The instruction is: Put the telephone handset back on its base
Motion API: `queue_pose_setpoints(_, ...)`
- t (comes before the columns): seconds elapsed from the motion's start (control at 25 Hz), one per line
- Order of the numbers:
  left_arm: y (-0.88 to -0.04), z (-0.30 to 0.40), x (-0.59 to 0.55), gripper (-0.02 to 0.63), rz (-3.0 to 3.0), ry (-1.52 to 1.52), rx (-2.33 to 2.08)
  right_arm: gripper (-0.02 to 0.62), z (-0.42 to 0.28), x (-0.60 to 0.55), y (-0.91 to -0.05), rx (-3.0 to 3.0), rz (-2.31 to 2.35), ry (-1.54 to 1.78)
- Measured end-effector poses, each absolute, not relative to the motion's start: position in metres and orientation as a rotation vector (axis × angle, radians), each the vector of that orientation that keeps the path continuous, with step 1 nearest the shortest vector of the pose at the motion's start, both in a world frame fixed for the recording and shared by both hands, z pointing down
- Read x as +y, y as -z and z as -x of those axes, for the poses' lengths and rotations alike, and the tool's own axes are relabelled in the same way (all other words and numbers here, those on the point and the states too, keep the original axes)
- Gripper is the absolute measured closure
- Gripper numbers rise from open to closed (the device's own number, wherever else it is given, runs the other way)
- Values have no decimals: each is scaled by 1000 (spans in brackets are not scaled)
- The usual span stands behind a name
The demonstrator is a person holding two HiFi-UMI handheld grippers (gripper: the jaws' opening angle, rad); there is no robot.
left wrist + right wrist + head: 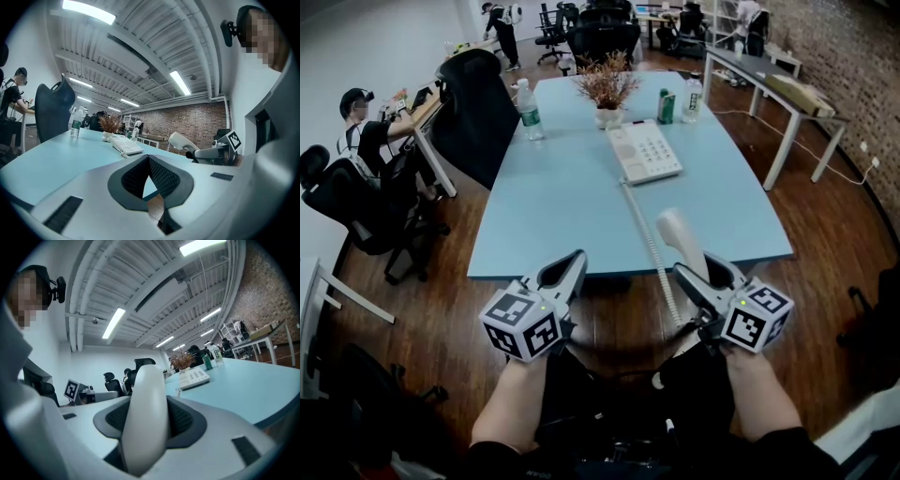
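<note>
The right gripper (701, 274) is seen with its jaws spread wide and clamped on the white telephone handset (679, 234), which is gripped by its middle between the dark pads and is held upright, raised over the near edge of the light blue counter (562, 206). The left gripper (149, 159) is held low beside it, just short of the counter's edge, its jaws drawn together at the tips with nothing between them. The handset is kept well apart from its base (645, 150), which is set farther back on the counter, keypad up, and the two are joined by a coiled cord (653, 246) stretched along the surface. Behind the base a potted dried plant (607, 89) is seen, with a green can (666, 106) and a bottle (692, 98) to its right and a water bottle (529, 111) to its left. A black office chair (473, 112) is pushed against the counter's left side. The room is floored in dark wood (441, 309), a brick wall (844, 56) is seen at the right, and a person (370, 141) is seated at a desk at the left.
</note>
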State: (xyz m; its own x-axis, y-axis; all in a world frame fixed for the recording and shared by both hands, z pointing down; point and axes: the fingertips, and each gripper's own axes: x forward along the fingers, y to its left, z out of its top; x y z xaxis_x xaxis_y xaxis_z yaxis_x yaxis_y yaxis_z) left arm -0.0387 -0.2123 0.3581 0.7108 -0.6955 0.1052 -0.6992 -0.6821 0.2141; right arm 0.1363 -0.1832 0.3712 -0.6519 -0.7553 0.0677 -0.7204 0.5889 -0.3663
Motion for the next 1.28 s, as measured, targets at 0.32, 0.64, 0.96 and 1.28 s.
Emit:
queue_pose_setpoints(0.32,-360,43,-216,607,-2671,-23,-1126,365,-138,-186,-373,2709,1272,571)
queue_pose_setpoints(0.64,-364,44,-219,607,-2661,-33,-1132,365,-140,-191,-371,2706,1265,582)
queue_pose_setpoints(0.96,-358,44,-218,607,-2672,-5,-1120,365,-130,-230,-337,2802,1281,442)
queue_pose_setpoints(1.28,-361,45,-222,607,-2679,5,-1094,365,-122,-330,-307,2870,1383,454)
